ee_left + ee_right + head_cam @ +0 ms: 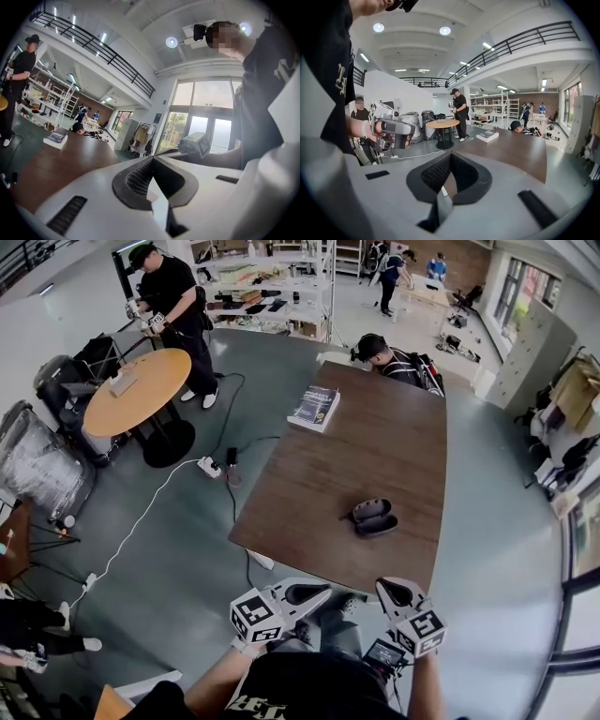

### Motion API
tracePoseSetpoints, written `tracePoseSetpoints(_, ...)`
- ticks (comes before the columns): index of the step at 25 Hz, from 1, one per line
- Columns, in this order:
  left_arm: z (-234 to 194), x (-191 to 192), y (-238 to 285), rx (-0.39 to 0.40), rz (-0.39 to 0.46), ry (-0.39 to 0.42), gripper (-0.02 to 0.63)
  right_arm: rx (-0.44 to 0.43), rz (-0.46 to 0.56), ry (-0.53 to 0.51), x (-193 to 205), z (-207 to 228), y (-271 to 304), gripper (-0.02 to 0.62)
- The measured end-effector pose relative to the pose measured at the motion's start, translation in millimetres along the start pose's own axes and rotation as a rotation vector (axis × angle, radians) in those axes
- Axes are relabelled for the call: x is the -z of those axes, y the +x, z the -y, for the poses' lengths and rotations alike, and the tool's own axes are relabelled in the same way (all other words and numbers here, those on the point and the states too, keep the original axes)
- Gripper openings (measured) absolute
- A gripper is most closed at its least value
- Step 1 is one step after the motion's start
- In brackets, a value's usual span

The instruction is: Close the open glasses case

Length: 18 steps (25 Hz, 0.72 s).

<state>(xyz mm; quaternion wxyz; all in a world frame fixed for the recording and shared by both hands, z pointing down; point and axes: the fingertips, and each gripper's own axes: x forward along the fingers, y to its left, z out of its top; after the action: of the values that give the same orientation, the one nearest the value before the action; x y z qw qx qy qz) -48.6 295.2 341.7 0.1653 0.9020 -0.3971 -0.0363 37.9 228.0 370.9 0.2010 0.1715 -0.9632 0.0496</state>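
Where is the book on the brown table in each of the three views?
Head view: book, upper centre.
Left gripper view: book at far left, mid-height.
Right gripper view: book right of centre.
Shared landmark: the brown table under it.

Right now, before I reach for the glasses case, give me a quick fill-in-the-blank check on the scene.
1. The glasses case lies ___ on the brown table.
2. The book is ___ from the grippers than the case.
3. The left gripper and the right gripper both have their jaws ___, holding nothing.
Missing words: open; farther; shut.
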Motion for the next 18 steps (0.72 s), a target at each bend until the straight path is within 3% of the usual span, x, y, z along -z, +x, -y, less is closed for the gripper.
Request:
tracePoseSetpoints(12, -79, -4, 86, -0.053, -0.071, -0.024, 0.006, 0.06, -0.048, -0.013, -4, 119, 11, -0.012)
tracePoseSetpoints(18, -116, 13, 112, -0.1, -0.13, -0.067, 0.006, 0.049, -0.08, -0.034, 28, 166, 27, -0.012)
